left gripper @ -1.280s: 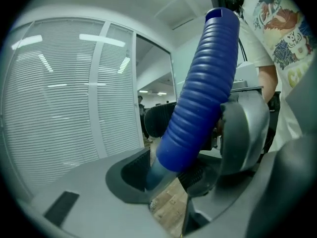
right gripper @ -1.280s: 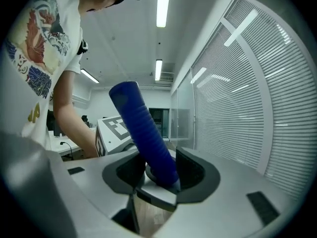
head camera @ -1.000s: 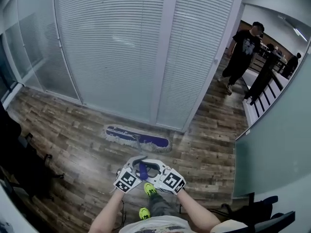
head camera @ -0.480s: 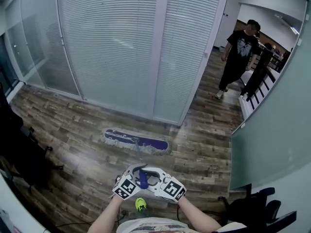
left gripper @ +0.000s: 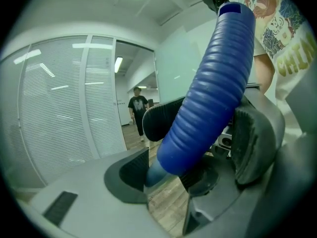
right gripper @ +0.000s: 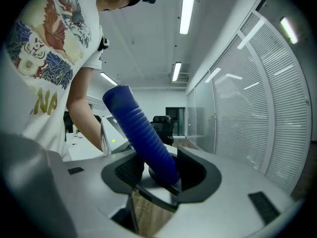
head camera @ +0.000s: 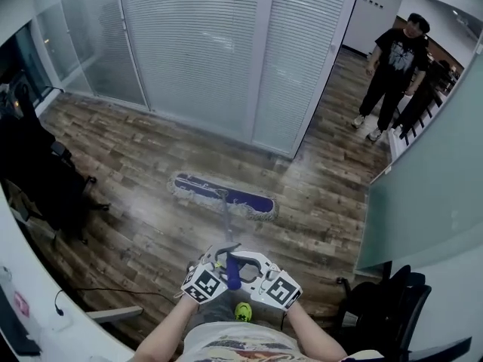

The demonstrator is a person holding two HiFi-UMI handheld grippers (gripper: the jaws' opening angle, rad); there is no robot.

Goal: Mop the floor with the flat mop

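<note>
The flat mop head (head camera: 223,195), blue with a pale fringe, lies on the wooden floor (head camera: 136,157) a little short of the glass wall. Its thin pole (head camera: 226,228) runs back to a ribbed blue handle (head camera: 232,271). My left gripper (head camera: 217,266) and right gripper (head camera: 253,268) hold that handle side by side, just in front of my body. In the left gripper view, the handle (left gripper: 208,93) slants up between the jaws of the left gripper (left gripper: 185,160), which are shut on it. In the right gripper view, the right gripper (right gripper: 161,170) is likewise shut on the handle (right gripper: 143,138).
A glass partition with blinds (head camera: 204,51) stands ahead and a frosted wall (head camera: 430,187) at the right. A person in black (head camera: 396,66) stands in the passage at the upper right. Black chairs (head camera: 38,179) crowd the left, another chair (head camera: 385,315) sits lower right, and a white desk (head camera: 30,308) lower left.
I have moved back from the glass partition with both grippers on the handle, and the mop head has slid over the floor with me. A desk edge has come into view lower left.
</note>
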